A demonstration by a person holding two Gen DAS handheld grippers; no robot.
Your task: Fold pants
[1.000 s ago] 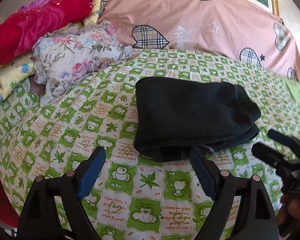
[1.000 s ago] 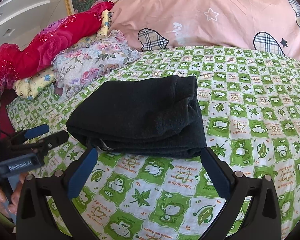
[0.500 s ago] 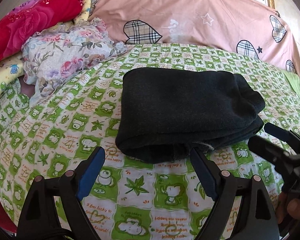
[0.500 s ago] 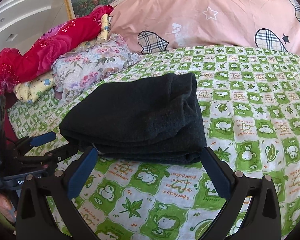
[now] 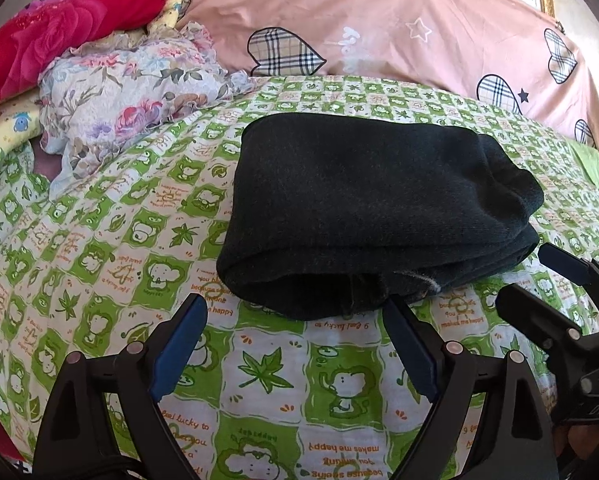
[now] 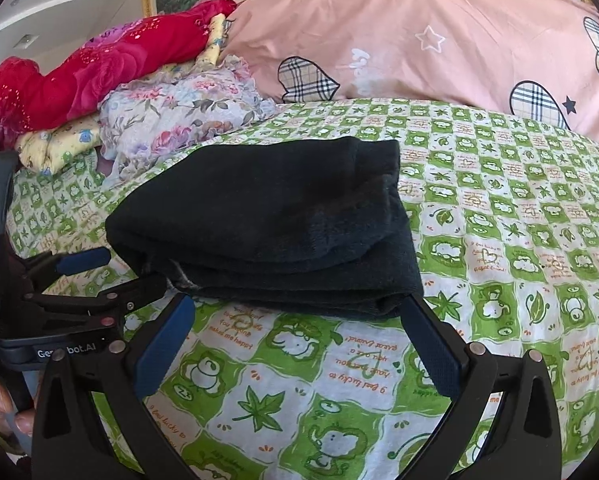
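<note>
Black pants (image 5: 379, 208) lie folded into a thick stack on the green-and-white checked bed sheet (image 5: 111, 240). My left gripper (image 5: 294, 308) is open, its blue-padded tips level with the stack's near left edge and not pressing it. In the right wrist view the same pants (image 6: 267, 220) reach my right gripper (image 6: 297, 302), also open wide, with the near fold just between its tips. The right gripper (image 5: 525, 276) shows at the right of the left wrist view, beside the stack's right corner. The left gripper (image 6: 131, 270) shows at the left of the right wrist view, by the left corner.
A large pink pillow with plaid hearts (image 5: 399, 32) lines the back of the bed. A floral cloth (image 5: 127, 92), a red blanket (image 5: 59, 28) and a yellow cloth (image 5: 3, 132) are piled at the back left. A person's fingers (image 6: 3, 408) hold the left gripper's handle.
Both grippers have come closer to the pants' near edge, the left one sinking and moving in more. The stack itself has not moved.
</note>
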